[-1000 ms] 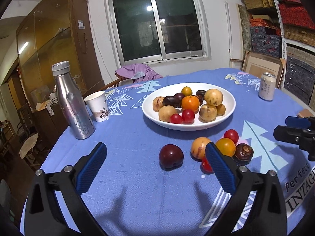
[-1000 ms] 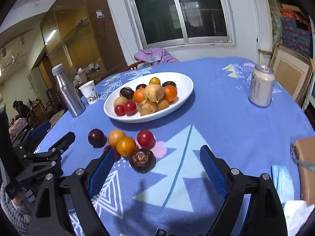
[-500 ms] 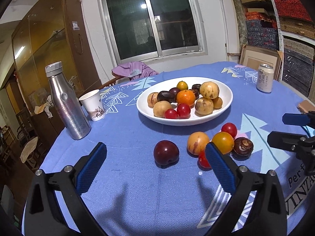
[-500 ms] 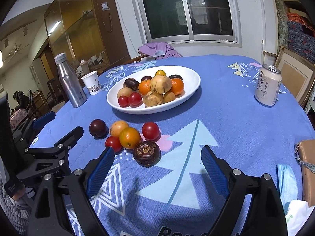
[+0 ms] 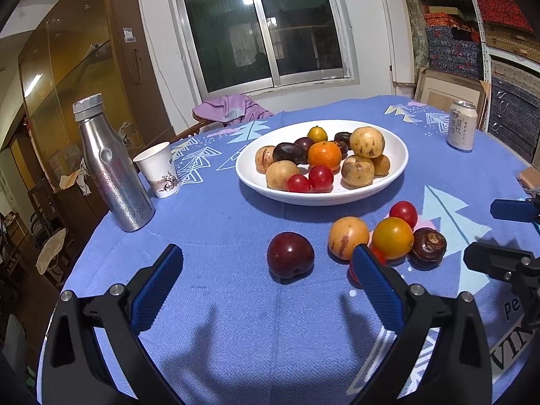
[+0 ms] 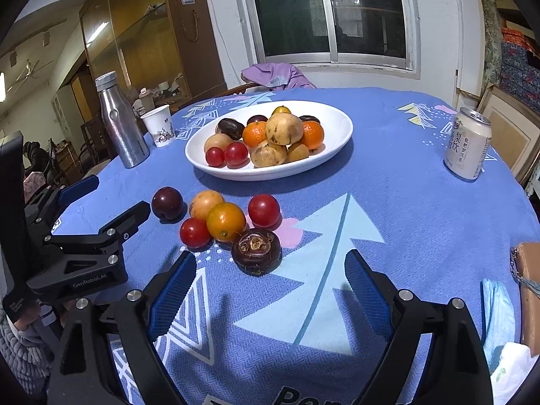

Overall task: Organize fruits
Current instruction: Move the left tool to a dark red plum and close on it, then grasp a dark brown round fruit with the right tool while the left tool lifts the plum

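Left gripper (image 5: pixel 266 283) and right gripper (image 6: pixel 270 287): jaws spread wide, holding nothing, above blue tablecloth (image 6: pixel 405 209). Loose fruits, including dark plum (image 5: pixel 290 258) and brown mangosteen (image 6: pixel 256 251), clustered just before white fruit-filled plate (image 6: pixel 337 141).

Indoor ceiling light is reflecting in the dark window (image 5: pixel 266 27); soft shadows are falling on the tablecloth (image 5: pixel 219 222); fisheye edges are bending and darkening.

white plate (image 5: pixel 398 155), blue patterned tablecloth (image 5: pixel 219 229), dark red plum (image 5: pixel 290 253), silver bottle (image 5: pixel 113 168)
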